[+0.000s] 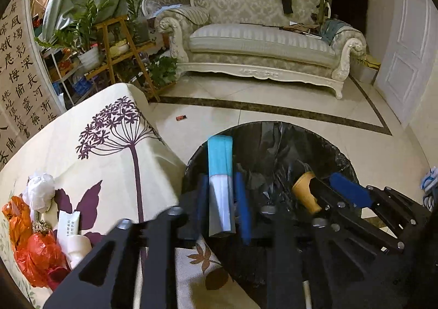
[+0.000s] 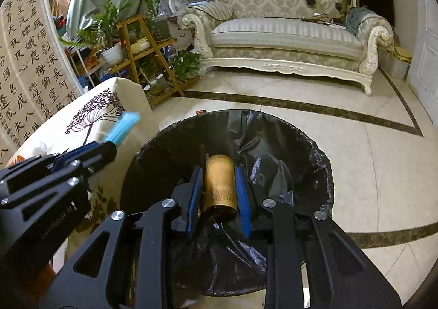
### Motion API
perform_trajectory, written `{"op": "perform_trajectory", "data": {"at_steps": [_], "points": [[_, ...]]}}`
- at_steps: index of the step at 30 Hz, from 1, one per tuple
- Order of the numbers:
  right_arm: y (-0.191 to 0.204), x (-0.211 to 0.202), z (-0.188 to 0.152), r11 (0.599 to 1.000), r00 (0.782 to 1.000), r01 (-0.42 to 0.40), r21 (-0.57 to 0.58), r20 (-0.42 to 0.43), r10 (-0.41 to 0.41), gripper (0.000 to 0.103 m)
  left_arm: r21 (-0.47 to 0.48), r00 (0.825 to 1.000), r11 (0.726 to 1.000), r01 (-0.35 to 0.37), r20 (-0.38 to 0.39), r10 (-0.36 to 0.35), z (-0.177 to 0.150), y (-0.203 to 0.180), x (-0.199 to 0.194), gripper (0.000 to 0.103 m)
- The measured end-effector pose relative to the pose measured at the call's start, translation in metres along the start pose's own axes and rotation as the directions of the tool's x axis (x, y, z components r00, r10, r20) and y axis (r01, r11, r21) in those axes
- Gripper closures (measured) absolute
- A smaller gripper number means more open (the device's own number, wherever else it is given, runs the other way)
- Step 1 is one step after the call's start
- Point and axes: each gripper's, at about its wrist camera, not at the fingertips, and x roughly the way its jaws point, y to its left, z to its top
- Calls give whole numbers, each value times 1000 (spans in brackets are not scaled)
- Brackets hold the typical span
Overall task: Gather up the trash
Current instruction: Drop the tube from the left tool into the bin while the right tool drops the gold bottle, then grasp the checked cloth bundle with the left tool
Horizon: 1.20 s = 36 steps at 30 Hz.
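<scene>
A black-lined bin (image 2: 314,161) at centre frame holds nothing I can make out; above it, the left tongs (image 1: 222,194) stand loose around a blue-white packet (image 1: 220,172) and the right tongs (image 2: 220,194) loose around a brown tube (image 2: 220,185).

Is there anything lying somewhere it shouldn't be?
Yes. A small red thing lies alone on the pale floor tiles, between the covered table and the sofa, away from the bin. It looks like dropped litter; it is too small to tell what it is.

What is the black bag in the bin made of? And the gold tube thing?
The black bag looks like thin, shiny plastic: it crinkles and catches glints of light. The gold tube looks like cardboard or paper with a dull gold finish, though metal can't be ruled out.
</scene>
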Motion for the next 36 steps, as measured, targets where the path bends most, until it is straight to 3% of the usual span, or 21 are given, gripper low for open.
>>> {"op": "perform_trajectory", "data": {"at_steps": [2,8,14,22,28,36], "points": [[-2,-2,-2,1000,1000,9,8,4,-9,63,-16,1000,1000,-4,17,5,0,3,-4,58],[-2,-13,-4,1000,1000,25,3,15,-25,63,-43,998,998,-36,46,38,-2,11,-16,43],[8,-28,-6,1000,1000,9,-10,22,-9,54,-93,996,994,-60,63,66,-8,32,-40,33],[49,-49,-14,995,997,-67,-76,18,69,53,-167,988,978,-127,71,140,-34,73,-80,30],[85,-58,-27,983,992,-124,-133,-1,125,53,-230,979,954,-190,23,201,-63,109,-98,29],[107,-64,-44,974,989,-150,-169,-36,146,53,-271,975,938,-217,-20,220,-92,125,-103,29]]}}
